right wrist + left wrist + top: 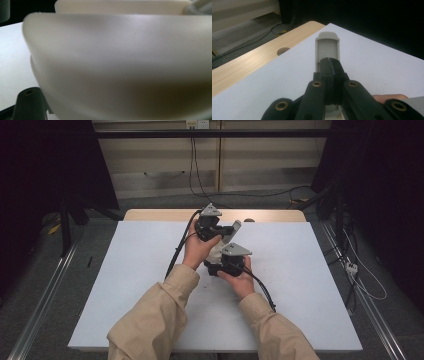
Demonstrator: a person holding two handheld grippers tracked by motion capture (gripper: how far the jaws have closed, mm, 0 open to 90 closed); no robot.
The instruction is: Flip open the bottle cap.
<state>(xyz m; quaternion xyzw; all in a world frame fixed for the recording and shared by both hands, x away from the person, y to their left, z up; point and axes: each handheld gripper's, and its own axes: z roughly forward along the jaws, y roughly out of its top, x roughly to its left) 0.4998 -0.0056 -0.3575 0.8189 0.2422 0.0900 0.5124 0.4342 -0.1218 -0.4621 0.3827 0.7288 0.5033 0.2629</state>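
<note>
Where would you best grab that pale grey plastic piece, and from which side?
A guess: take the grey plastic piece by its thin flat wall, coming in along its length, as the left hand-held gripper does with its jaws shut across it. The wall fits between the jaws; the rounded end looks harder to pinch.

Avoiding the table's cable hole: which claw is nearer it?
Left. The left claw, shut on a grey flap, is just left of the hole at the far edge; the right claw sits nearer the person.

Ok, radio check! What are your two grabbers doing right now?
Left gripper fingers shut on a grey plastic piece, above the white table. Right gripper pressed close to a pale rounded object; fingers hidden. Nothing in the way.
</note>
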